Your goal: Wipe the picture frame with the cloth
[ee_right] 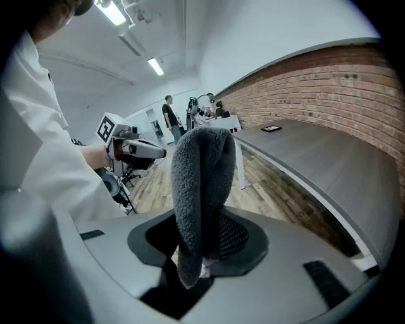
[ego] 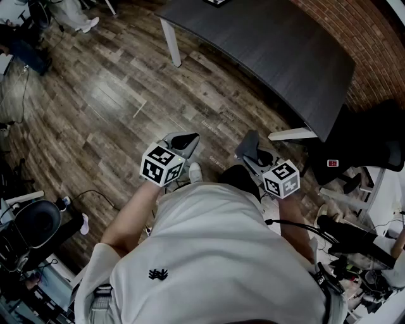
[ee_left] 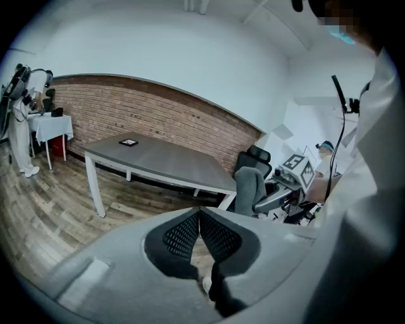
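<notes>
The picture frame [ee_left: 128, 142] is a small dark square lying flat at the far end of the long dark table [ee_left: 171, 161], also seen as the frame [ee_right: 271, 128] and the frame [ego: 217, 2] at the top edge. Both grippers are held close to my body, well away from the table. A folded grey cloth [ee_right: 199, 177] stands upright with my right gripper [ee_right: 209, 235] shut on it; from above the cloth [ego: 250, 143] pokes out of that gripper [ego: 254, 152]. My left gripper [ee_left: 199, 212] is shut, its mesh pads touching with nothing between; from above it [ego: 183, 142] points toward the floor.
The table [ego: 278, 44] runs along a brick wall [ego: 367, 38], with white legs [ego: 171, 41]. A black office chair [ego: 373, 142] stands at the table's near end. Wooden floor [ego: 107, 101] lies between me and the table. Cables, gear and people are at the room's edges.
</notes>
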`<act>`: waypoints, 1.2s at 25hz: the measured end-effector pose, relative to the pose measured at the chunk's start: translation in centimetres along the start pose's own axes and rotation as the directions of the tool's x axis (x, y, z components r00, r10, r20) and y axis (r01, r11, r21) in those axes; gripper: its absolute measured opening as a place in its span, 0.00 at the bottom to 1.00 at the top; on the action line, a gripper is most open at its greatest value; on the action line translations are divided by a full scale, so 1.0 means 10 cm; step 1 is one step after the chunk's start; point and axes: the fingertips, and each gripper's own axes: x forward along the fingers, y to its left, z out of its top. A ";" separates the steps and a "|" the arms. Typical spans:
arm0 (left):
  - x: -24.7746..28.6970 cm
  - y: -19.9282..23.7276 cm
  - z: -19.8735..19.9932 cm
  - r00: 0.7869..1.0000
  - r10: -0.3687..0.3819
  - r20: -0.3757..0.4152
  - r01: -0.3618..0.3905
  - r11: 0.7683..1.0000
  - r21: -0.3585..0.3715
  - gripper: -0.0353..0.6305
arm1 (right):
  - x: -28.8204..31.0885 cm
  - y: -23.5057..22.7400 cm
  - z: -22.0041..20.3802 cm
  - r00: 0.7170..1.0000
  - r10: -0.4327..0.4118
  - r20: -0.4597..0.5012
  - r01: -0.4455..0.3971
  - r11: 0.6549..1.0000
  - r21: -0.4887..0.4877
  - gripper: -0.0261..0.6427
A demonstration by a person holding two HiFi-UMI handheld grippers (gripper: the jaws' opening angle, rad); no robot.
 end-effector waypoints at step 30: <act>1.84 3.58 2.76 0.987 0.163 -0.007 -0.163 0.987 0.004 0.08 | 2.29 -2.86 3.14 0.984 0.175 0.034 -0.172 0.983 -0.057 0.26</act>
